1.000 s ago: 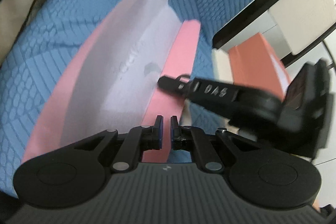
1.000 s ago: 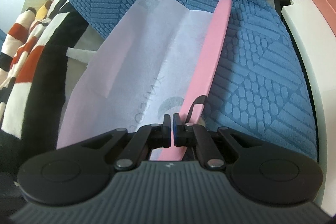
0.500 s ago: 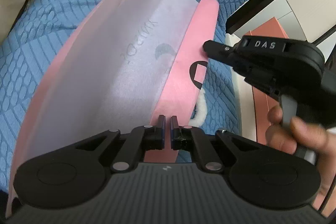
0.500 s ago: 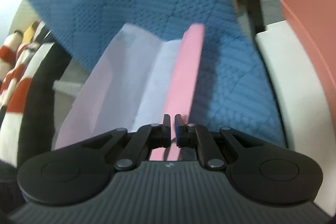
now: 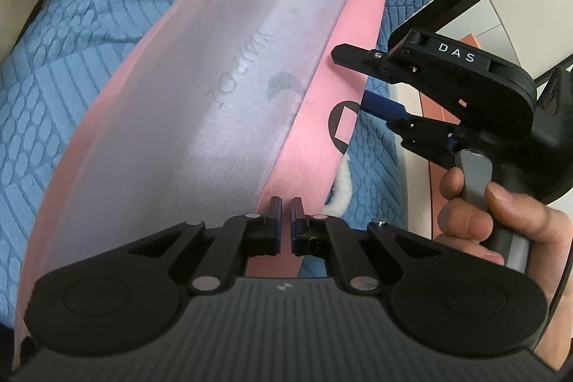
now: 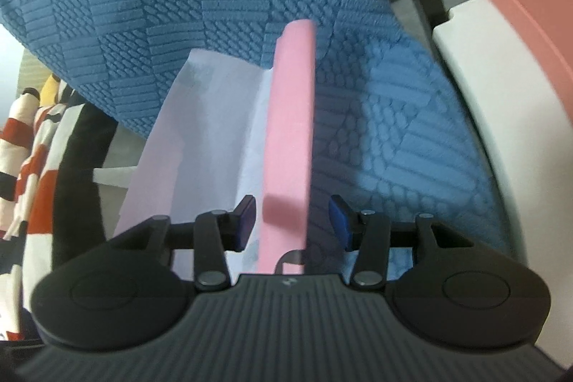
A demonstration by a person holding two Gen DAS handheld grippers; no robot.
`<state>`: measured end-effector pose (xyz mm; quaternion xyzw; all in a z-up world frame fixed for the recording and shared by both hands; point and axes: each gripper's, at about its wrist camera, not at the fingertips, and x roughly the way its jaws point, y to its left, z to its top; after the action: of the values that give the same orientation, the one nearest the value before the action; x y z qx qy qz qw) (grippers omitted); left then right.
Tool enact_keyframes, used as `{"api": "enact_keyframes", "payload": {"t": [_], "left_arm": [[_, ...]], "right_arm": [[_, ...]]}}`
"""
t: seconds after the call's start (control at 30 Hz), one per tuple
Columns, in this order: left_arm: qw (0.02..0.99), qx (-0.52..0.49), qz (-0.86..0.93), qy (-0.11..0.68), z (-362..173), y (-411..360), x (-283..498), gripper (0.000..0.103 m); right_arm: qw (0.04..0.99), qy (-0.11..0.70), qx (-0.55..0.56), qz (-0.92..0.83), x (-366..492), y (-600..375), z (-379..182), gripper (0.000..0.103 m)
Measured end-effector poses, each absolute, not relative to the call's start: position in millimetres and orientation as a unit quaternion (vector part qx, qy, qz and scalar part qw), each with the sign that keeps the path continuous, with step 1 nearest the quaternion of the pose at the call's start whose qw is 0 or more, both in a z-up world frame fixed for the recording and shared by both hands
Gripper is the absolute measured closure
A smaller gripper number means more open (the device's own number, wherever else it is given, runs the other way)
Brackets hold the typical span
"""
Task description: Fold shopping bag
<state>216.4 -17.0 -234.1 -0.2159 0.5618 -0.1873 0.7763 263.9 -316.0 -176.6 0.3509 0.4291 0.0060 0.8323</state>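
Fold step, pink-and-white non-woven shopping bag [image 5: 222, 117]: left gripper [image 5: 285, 208] pinches its pink edge; right gripper [image 6: 292, 221], fingers just spread around that fold, must regrasp.

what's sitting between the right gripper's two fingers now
The pink folded edge of the shopping bag, untouched by the open right gripper, as its own wrist view shows.
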Motion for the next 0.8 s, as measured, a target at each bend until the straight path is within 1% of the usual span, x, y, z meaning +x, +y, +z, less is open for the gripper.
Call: {"api": "enact_keyframes", "payload": {"t": [0.03,0.07,0.2,0.27,0.57,0.63,0.8], "left_arm": [[0.776,-0.215,-0.188,0.562,-234,-17,217,0.097],[0.776,-0.215,-0.189,0.563,-233,-17,217,0.097],[0.779,-0.213,-0.189,0.559,-231,-15,216,0.097],[0.781,-0.212,-0.192,0.556,-229,-16,216,0.097],[0.790,-0.201,-0.198,0.544,-220,-20,217,0.096],[0.796,-0.197,-0.193,0.539,-215,-18,217,0.087],[0.805,-0.191,-0.192,0.528,-206,-10,213,0.072]], "right_arm": [[0.833,0.429,0.348,0.005,263,-315,-177,0.067],[0.836,0.430,0.342,-0.001,263,-314,-176,0.083],[0.837,0.432,0.334,-0.003,262,-313,-172,0.093],[0.840,0.428,0.333,0.006,261,-312,-171,0.095],[0.844,0.431,0.319,0.022,261,-309,-167,0.095],[0.847,0.431,0.309,0.024,261,-305,-162,0.095],[0.843,0.443,0.302,0.028,262,-295,-160,0.095]]}}
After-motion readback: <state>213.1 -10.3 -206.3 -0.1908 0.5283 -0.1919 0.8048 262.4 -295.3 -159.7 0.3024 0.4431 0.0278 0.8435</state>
